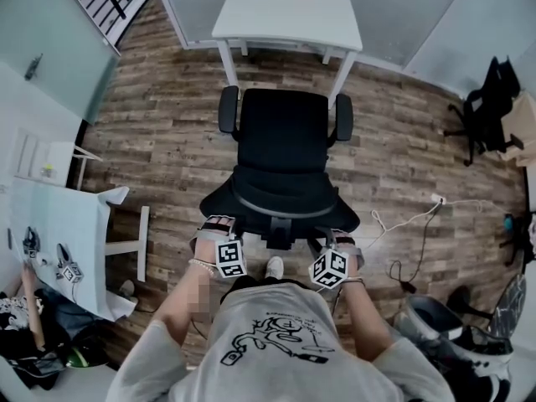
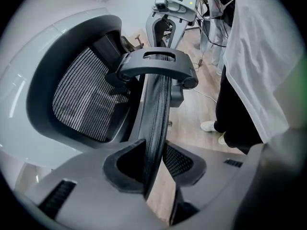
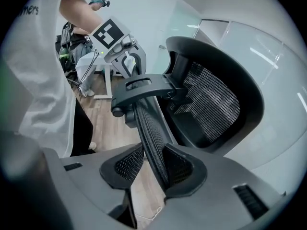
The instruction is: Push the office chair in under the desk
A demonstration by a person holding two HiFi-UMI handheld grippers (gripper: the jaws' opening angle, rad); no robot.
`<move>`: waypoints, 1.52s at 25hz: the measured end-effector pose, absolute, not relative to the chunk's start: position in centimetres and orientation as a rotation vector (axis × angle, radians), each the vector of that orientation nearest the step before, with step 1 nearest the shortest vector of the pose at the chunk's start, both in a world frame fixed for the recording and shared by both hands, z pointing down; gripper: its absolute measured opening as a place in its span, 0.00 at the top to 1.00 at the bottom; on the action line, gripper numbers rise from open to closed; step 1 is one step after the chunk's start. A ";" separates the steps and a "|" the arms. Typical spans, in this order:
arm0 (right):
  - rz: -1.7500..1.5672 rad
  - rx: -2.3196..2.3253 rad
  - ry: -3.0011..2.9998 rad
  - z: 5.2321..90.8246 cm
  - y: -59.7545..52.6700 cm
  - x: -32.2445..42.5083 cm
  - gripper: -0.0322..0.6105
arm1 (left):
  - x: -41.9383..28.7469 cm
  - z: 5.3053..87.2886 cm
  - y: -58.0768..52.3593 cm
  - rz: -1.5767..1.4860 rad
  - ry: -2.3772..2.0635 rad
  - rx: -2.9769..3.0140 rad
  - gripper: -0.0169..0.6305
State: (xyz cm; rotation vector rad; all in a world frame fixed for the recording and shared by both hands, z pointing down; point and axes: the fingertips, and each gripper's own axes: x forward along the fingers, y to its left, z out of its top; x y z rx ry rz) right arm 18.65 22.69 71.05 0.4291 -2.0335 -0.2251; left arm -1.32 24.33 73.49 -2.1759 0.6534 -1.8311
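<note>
A black office chair (image 1: pixel 281 136) stands on the wood floor, its seat facing a white desk (image 1: pixel 286 17) at the top of the head view. Its armrests are just short of the desk legs. I stand behind it. My left gripper (image 1: pixel 218 224) is shut on the left part of the backrest's top rim (image 2: pixel 158 109), which runs between its pads (image 2: pixel 125 169). My right gripper (image 1: pixel 337 236) is shut on the right part of that rim (image 3: pixel 151 133). In both gripper views the mesh back (image 2: pixel 81 99) curves away beyond a black bracket (image 2: pixel 156 65).
A second white table (image 1: pixel 63 224) stands at the left, with a person seated beside it. Another black chair (image 1: pixel 490 107) is at the right wall. A white cable (image 1: pixel 410 224) trails on the floor at the right, and grey equipment (image 1: pixel 452 333) sits at the lower right.
</note>
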 end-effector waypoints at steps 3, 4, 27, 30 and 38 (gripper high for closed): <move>-0.224 0.435 -2.036 70.9 21.7 18.6 0.71 | -1.4 73.4 23.4 -1.830 0.651 -2.177 0.80; -0.223 0.435 -2.033 70.9 21.4 18.6 0.71 | -1.3 73.4 23.1 -1.830 0.651 -2.179 0.80; -0.175 0.453 -2.045 71.1 14.9 17.5 0.70 | -2.4 73.4 16.8 -1.799 0.573 -2.158 0.80; -0.168 0.451 -2.043 71.0 14.2 17.3 0.70 | -2.5 73.4 16.1 -1.797 0.554 -2.165 0.80; -0.201 0.458 -2.031 70.9 12.3 16.7 0.70 | -3.0 73.4 14.1 -1.827 0.493 -2.152 0.80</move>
